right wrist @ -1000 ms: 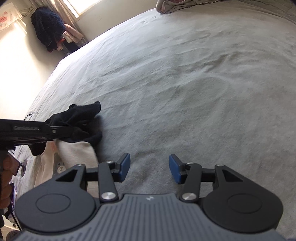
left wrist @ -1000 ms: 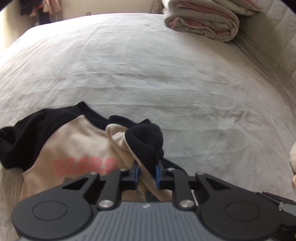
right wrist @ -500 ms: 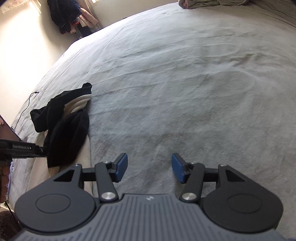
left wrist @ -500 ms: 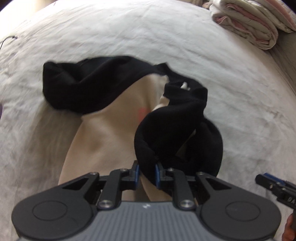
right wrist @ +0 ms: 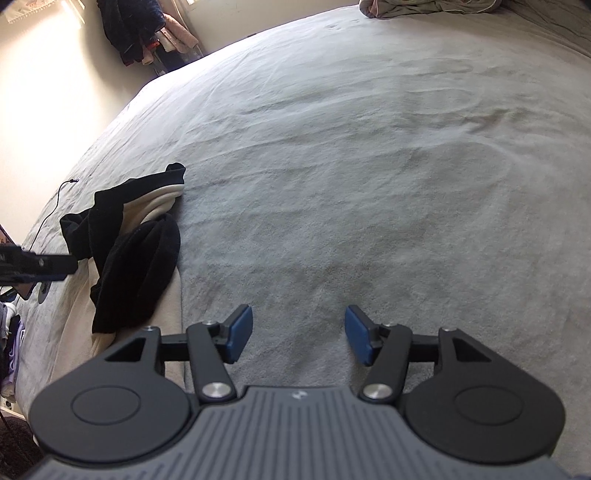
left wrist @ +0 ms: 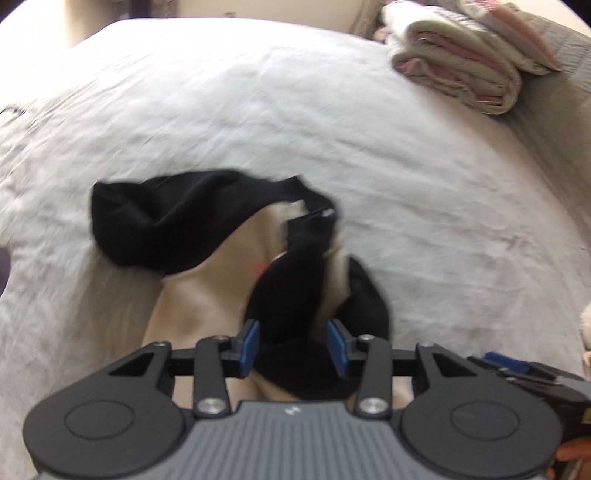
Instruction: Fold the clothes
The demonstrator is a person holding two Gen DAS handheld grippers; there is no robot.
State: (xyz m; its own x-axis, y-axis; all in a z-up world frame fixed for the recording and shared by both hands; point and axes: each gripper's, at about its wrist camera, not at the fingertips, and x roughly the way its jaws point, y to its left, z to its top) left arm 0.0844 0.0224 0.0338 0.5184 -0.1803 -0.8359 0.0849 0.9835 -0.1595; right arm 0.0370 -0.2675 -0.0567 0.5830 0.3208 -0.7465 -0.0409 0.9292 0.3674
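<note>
- The bed, under a pale grey cover, fills both views and carries everything; a folded stack of bedding sits at its far corner, and dark clothes hang by the wall beyond
- The sweatshirt, cream body with black sleeves, lies bunched near the bed's edge; one black sleeve lies doubled back over the cream chest, the other trails off to the side
- The left gripper hangs over that doubled sleeve; its jaws have just been opening and now stand spread, the black cloth between them but not pinched, so the sleeve looks freshly let go
- The right gripper is over bare bed cover just beside the garment, jaws wide apart with nothing between them
- Step in hand, as I judge it: laying the sleeves inward, only roughly done
- Next move calls for both grippers to take opposite edges of the body and smooth it flat before folding it over
</note>
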